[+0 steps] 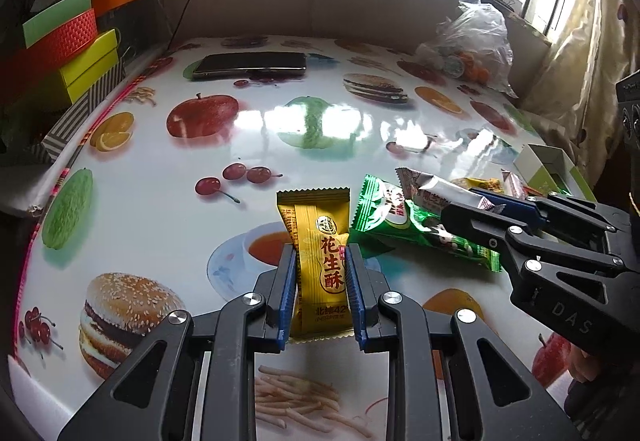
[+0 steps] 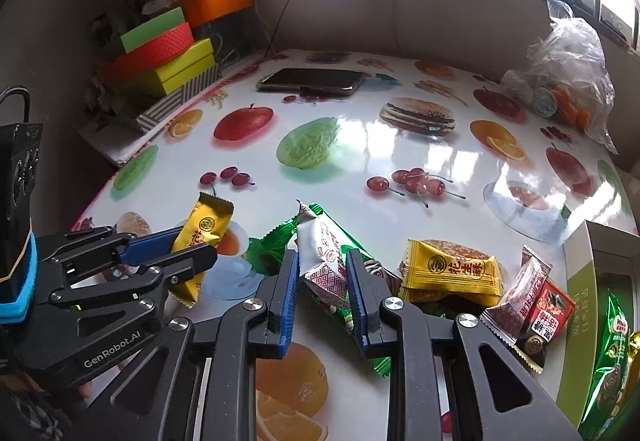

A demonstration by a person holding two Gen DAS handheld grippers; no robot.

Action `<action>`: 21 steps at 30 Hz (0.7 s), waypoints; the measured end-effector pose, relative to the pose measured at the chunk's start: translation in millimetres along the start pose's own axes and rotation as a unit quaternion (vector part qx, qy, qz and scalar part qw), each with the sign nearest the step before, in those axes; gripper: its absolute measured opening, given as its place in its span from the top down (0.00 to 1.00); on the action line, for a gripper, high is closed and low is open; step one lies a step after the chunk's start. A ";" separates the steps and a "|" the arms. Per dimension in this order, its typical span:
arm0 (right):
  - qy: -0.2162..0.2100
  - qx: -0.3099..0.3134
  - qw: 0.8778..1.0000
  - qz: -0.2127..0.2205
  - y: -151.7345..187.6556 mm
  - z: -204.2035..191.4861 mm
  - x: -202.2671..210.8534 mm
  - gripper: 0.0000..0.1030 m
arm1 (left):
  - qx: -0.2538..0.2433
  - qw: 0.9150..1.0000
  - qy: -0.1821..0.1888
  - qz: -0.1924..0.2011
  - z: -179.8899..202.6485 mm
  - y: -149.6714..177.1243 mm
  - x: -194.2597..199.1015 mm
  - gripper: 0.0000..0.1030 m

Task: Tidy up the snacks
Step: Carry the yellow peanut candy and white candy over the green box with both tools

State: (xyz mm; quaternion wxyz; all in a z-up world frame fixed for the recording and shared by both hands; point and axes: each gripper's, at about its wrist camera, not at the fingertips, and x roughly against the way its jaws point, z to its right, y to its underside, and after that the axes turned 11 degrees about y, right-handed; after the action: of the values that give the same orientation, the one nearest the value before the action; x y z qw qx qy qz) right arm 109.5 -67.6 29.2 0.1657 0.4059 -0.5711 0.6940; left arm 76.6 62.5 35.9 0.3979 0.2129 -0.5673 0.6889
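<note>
Left wrist view: the left gripper (image 1: 321, 269) is clamped on one yellow peanut-candy packet (image 1: 320, 253), held upright above the fruit-print table (image 1: 160, 209). Beside it lies one green packet (image 1: 424, 229), and the right gripper (image 1: 486, 207) pinches one white-and-red packet (image 1: 436, 193).

Right wrist view: the right gripper (image 2: 323, 281) is closed on the white-and-red packet (image 2: 326, 257) over the green packet (image 2: 280, 237). Two more yellow packets (image 2: 452, 273) and two red packets (image 2: 532, 297) lie right of it, near an open box (image 2: 580, 281). One phone (image 2: 312, 80) rests far back.

left wrist: close, low over table (image 1: 160, 177) | right wrist: same | shared: phone (image 1: 250, 66), far windows
</note>
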 end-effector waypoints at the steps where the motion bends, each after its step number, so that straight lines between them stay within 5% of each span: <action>1: -0.002 -0.001 1.000 0.001 0.5 0.1 1.2 0.78 | -0.001 1.000 0.001 0.001 0.6 0.0 0.8 0.76; 21: -0.008 -0.033 0.999 0.008 23.3 13.4 25.3 0.79 | -0.021 0.999 0.025 0.005 26.8 -0.5 5.2 0.76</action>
State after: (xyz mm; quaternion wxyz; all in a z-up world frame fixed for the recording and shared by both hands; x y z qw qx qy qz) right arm 82.8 -92.8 33.1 0.1686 0.4011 -0.5981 0.6731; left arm 69.6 38.7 47.2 0.4133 0.1844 -0.5722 0.6839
